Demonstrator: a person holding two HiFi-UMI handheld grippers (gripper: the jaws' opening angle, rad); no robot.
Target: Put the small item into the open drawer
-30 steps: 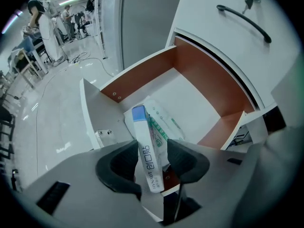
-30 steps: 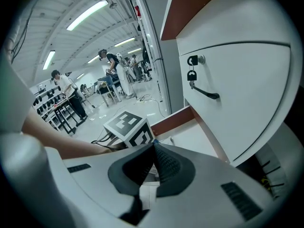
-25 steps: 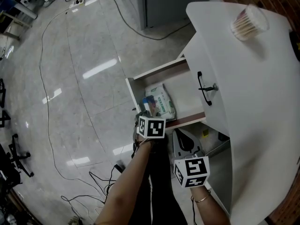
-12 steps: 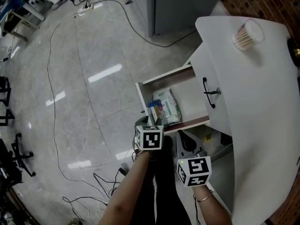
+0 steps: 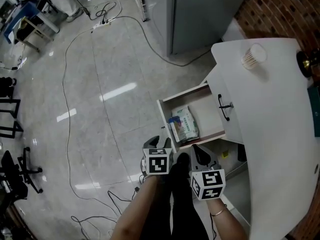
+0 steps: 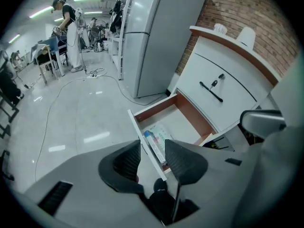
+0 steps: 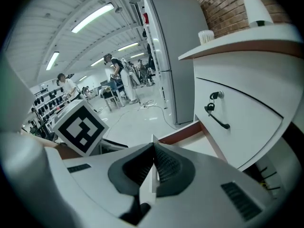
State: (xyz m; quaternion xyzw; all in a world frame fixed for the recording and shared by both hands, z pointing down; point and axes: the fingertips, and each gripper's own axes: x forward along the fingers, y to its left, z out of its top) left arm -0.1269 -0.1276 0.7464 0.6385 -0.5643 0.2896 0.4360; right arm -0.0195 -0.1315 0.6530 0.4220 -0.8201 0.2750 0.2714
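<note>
The white drawer (image 5: 166, 121) stands pulled out of the cabinet. Inside lie a green-and-white packet (image 5: 187, 124) and, against the drawer front, the small blue-capped tube (image 5: 174, 126). The left gripper view shows the tube (image 6: 154, 145) and packet (image 6: 160, 131) beyond my jaws. My left gripper (image 5: 160, 144) hovers just short of the drawer front. Its jaws (image 6: 152, 151) are closing with a gap still between them and nothing in it. Below the drawer, my right gripper (image 5: 201, 156) has its jaws pressed together (image 7: 153, 164) and holds nothing.
The white cabinet top (image 5: 270, 109) carries a cup of sticks (image 5: 252, 55). A closed upper drawer has a black handle (image 5: 223, 106). A grey fridge (image 5: 200, 9) stands behind. Cables (image 5: 100, 109) trail over the shiny floor. People (image 6: 71, 27) work far off.
My left gripper has drawn back from the drawer's front edge toward me, leaving the small tube inside. The head view has pulled away, so the drawer looks smaller.
</note>
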